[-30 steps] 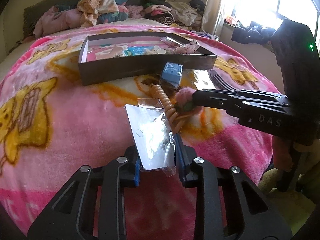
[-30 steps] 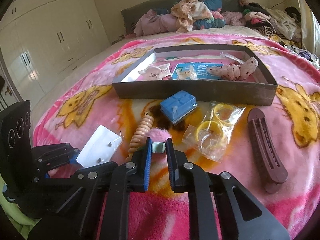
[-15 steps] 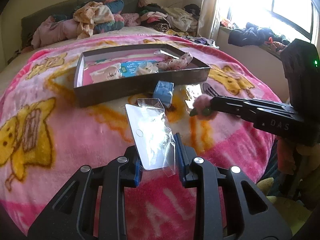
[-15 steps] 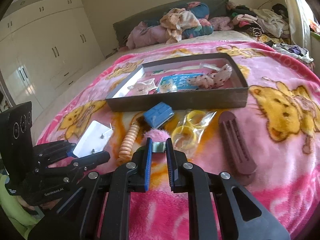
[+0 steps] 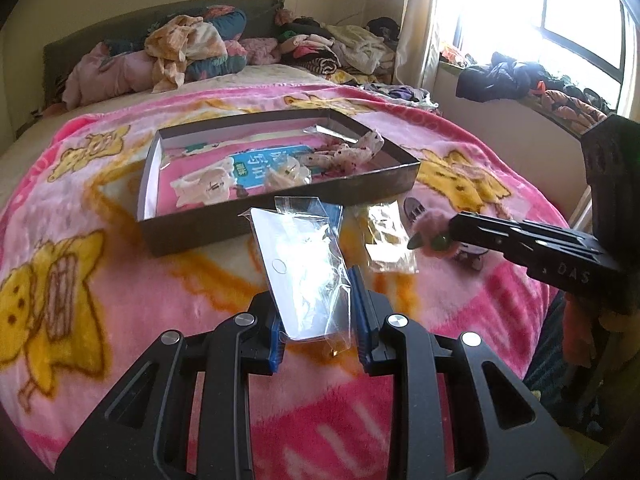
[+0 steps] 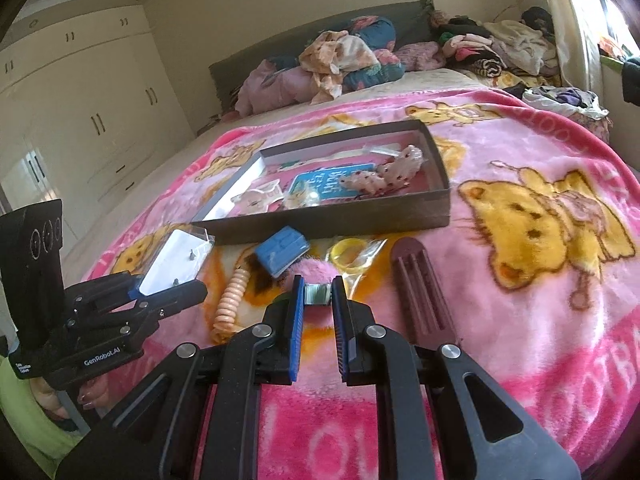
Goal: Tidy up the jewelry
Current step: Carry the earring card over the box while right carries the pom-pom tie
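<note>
Bedroom walls and pale wardrobe doors (image 6: 92, 120) close in around the bed (image 6: 420, 76), which is heaped with clothes (image 5: 188, 48) at its far end and spread with a pink blanket (image 5: 100, 280) printed with yellow cartoon figures. On the blanket, past both my tools, sits a shallow dark tray (image 6: 340, 220) holding a blue card (image 5: 264, 164), a spotted fabric piece (image 6: 384, 176) and some pale ornaments. Near its front wall lie a maroon comb-like clip (image 6: 420, 292) to the right, a bag of yellow rings (image 6: 352, 256), a small blue box (image 6: 282, 248) and a peach coiled hair tie (image 6: 230, 300) to the left.

My left hand-held gripper (image 5: 318, 320) is clamped on a clear plastic packet with a white card inside (image 5: 304, 272), lifted off the blanket in front of the tray. My right hand-held gripper (image 6: 316, 308) pinches a pink fluffy hair clip (image 6: 316, 276) by its metal clasp, its jaws almost together, above the blanket near the blue box.
</note>
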